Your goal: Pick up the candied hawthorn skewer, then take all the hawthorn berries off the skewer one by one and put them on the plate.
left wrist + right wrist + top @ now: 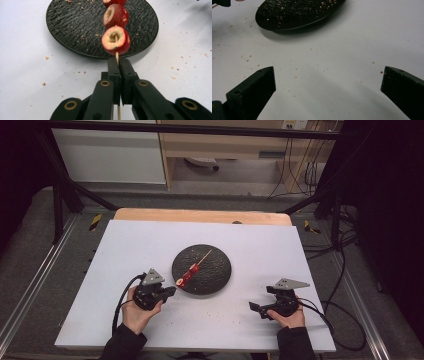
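Scattered crumbs (46, 58) around black plate (75, 30), beside skewer (117, 56) in left gripper (119, 62)

Bare tabletop (150, 245) around central plate (215, 275)

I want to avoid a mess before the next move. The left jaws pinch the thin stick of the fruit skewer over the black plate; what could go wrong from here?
1. The left gripper holds the stick only by its thin bare end, so the skewer could turn or slip.
2. The cored red fruits might slide along the stick and roll off the black plate.
3. Crumbs on the white table could spread; the right gripper, open, supports nothing.
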